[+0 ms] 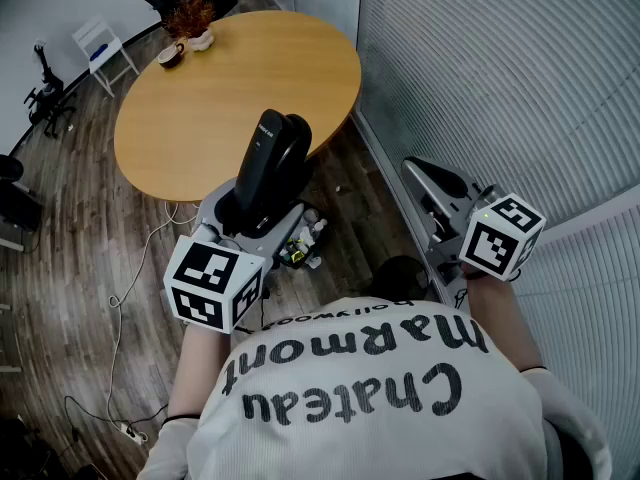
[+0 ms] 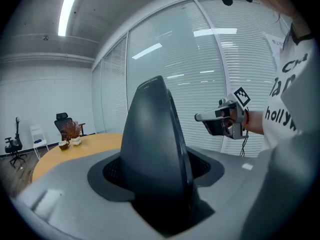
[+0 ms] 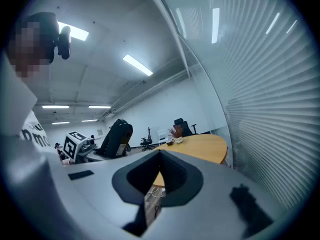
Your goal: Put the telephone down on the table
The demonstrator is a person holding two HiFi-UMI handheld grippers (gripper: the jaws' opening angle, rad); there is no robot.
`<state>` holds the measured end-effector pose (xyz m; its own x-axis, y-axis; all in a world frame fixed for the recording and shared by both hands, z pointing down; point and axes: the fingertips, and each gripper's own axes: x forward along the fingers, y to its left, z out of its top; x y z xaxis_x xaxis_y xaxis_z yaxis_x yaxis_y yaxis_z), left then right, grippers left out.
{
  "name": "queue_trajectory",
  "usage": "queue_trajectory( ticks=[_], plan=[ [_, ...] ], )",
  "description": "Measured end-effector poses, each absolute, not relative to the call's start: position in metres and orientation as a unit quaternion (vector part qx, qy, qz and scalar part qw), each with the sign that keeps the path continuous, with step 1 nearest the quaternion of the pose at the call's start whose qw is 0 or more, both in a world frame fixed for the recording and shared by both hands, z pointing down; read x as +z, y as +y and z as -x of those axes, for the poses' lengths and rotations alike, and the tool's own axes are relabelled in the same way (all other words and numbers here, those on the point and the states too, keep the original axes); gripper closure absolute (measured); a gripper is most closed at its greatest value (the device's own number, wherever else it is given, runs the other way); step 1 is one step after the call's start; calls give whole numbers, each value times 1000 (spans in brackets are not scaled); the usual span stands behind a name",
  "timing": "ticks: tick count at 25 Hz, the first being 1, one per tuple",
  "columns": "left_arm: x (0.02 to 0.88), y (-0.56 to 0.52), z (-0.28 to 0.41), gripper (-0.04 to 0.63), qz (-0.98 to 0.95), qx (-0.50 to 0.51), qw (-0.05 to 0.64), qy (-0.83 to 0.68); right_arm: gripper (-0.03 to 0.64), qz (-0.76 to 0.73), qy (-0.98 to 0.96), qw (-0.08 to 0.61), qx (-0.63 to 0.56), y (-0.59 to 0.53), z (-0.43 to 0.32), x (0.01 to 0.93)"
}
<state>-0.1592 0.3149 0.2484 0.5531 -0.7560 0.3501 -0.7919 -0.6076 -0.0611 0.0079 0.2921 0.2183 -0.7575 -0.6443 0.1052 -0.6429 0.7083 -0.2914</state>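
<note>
The telephone is a black handset standing upright between the jaws of my left gripper, which is shut on its lower end. It hangs in the air short of the round wooden table, over the floor by the table's near edge. The left gripper view is filled by the telephone, with the table behind it on the left. My right gripper is held off to the right near the glass wall, jaws together with nothing between them. In the right gripper view, the telephone shows at the left.
A potted plant and a cup sit at the table's far edge. A glass wall with blinds runs along the right. Cables trail over the wood floor on the left. A white chair stands beyond the table.
</note>
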Motion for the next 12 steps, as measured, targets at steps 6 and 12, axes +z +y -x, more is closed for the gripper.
queue_trajectory(
  ticks=[6,12],
  plan=[
    [250,311,171,279,-880,169,54,-440,603,355,922,2,-155,286,-1,221],
    [243,308,190,279,-882,165,52,-438,603,371,916,8,-153,276,9,216]
  ],
)
